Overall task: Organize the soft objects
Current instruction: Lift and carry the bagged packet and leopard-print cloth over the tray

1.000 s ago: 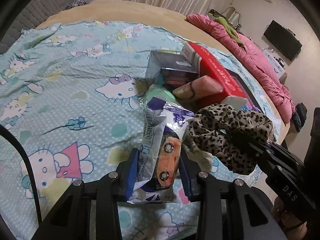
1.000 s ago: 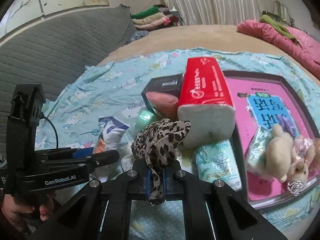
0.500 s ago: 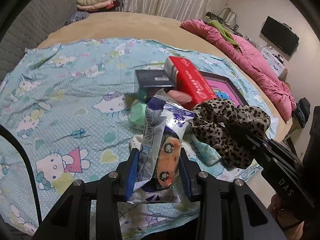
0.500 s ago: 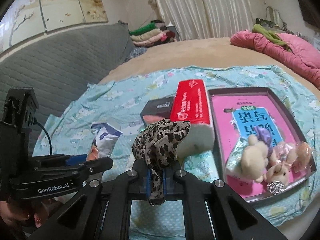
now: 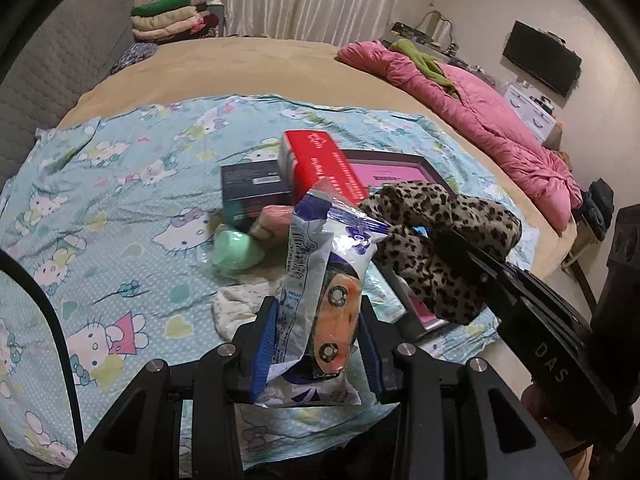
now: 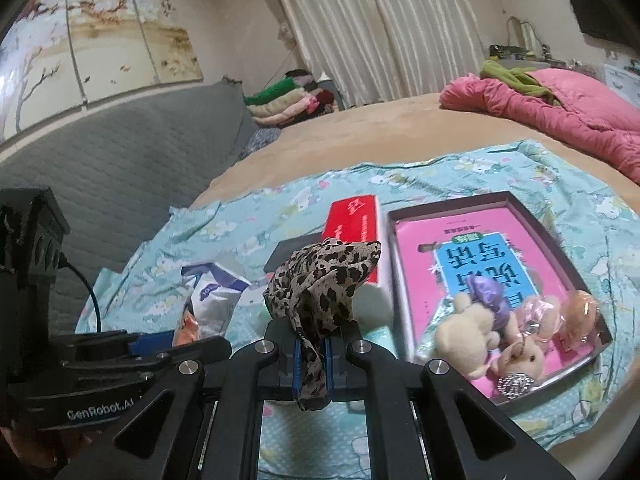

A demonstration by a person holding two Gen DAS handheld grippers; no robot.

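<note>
Both grippers have risen since a second ago, so more of the sheet and the bare bed beyond it now shows under them.

Left wrist view: the left gripper (image 5: 318, 336) pinches a packet (image 5: 320, 280) between its blue pads; the packet stands up out of the fingers, white and purple with an orange toy car showing through. It hangs clear above the sheet (image 5: 120, 208), over the sheet's near edge. Below and beyond it lie a green ball (image 5: 236, 250), a black box (image 5: 252, 184) and a red tissue pack (image 5: 324, 164), bunched near the sheet's middle. A tray (image 5: 430, 168) lies just right of the red pack, toward the sheet's right edge. The sheet's left half is bare. The right gripper comes in from the right, with a leopard scarf (image 5: 444, 232) bunched at its tip, just beside the packet.

Right wrist view: the right gripper (image 6: 311, 364) has its fingers pressed together on the scarf, which stands up in a crumpled peak above the pads. The tray holds a pink book (image 6: 480, 256) and plush toys (image 6: 504, 332) crowded in its near right corner. Bare sheet runs round the tray's far and right edges. The left gripper is at the lower left with the packet.
</note>
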